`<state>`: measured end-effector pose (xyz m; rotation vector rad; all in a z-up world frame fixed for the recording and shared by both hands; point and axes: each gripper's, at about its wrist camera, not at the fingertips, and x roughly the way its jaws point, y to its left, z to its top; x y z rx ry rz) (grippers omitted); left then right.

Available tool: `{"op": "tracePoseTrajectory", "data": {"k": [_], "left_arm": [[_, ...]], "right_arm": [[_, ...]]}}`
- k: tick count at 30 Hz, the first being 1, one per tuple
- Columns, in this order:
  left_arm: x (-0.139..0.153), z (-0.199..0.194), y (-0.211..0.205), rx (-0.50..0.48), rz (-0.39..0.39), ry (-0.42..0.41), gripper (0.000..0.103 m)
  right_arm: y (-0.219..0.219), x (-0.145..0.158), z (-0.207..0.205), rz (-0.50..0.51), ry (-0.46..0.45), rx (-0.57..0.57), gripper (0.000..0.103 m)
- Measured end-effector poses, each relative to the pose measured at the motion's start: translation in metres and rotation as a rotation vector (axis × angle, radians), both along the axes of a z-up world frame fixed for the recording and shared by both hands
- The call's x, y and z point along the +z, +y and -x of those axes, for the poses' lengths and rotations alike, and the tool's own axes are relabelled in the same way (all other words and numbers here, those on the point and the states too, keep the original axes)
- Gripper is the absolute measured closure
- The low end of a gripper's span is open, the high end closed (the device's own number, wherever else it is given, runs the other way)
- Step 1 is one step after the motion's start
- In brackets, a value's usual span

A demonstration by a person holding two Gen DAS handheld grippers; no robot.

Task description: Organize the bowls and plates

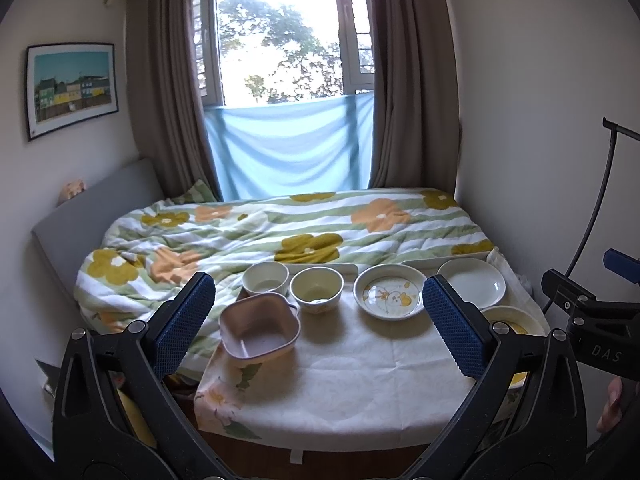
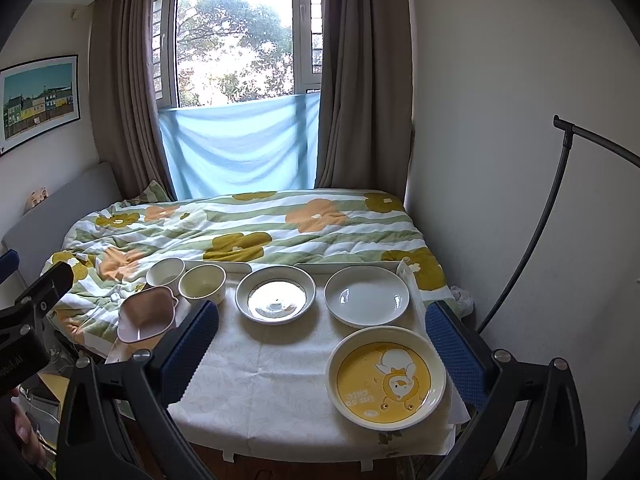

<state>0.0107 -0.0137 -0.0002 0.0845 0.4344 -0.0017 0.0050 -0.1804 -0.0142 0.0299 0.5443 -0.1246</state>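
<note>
Left gripper (image 1: 316, 316): held level above the near edge of the table, fingers spread wide, nothing between them; pointed toward the bowls and the window.
Right gripper (image 2: 320, 340): held level above the near edge, fingers spread wide, empty; the yellow plate shows between its blue pads (image 2: 456, 354).
Table (image 2: 280, 380): covered with a white patterned cloth, set against the foot of a bed.
Pink square bowl (image 1: 259, 327): at the left edge of the cloth, tilted, nearest of the bowls.
Cream bowl, far left (image 1: 265, 278): upright, just behind the pink bowl.
Cream bowl, second (image 1: 317, 289): upright, just beside the first, touching the pink bowl's handle.
Duck-print plate (image 1: 390, 291): centre of the far row, flat.
White plate (image 2: 367, 296): right of the duck-print plate, flat.
Yellow plate (image 2: 386, 377): near right corner, flat, cartoon figure on its face.
Bed quilt (image 1: 280, 224): flowered, green-striped, behind the table.
</note>
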Motion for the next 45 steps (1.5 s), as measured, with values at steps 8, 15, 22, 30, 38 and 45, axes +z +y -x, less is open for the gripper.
{"op": "tracePoseTrajectory", "data": {"k": [8, 15, 22, 30, 38, 45], "left_arm": [[-0.001, -0.001, 0.001, -0.002, 0.001, 0.003, 0.0], [-0.002, -0.002, 0.001, -0.004, 0.002, 0.004, 0.0], [-0.003, -0.002, 0.003, -0.005, -0.002, 0.009, 0.0], [-0.004, -0.002, 0.003, -0.005, -0.004, 0.009, 0.0], [-0.004, -0.002, 0.003, -0.004, -0.005, 0.008, 0.0], [-0.005, 0.001, 0.005, -0.004, -0.011, 0.007, 0.0]], "right_arm": [[0.0, 0.0, -0.001, 0.0, 0.003, 0.0, 0.0], [-0.001, 0.0, -0.002, -0.001, 0.004, 0.001, 0.0], [0.0, -0.003, -0.001, 0.0, 0.006, 0.002, 0.0], [0.0, -0.003, -0.002, 0.001, 0.008, 0.001, 0.0], [0.004, -0.009, 0.0, 0.002, 0.011, 0.005, 0.0], [0.005, -0.009, 0.0, 0.002, 0.011, 0.004, 0.0]]}}
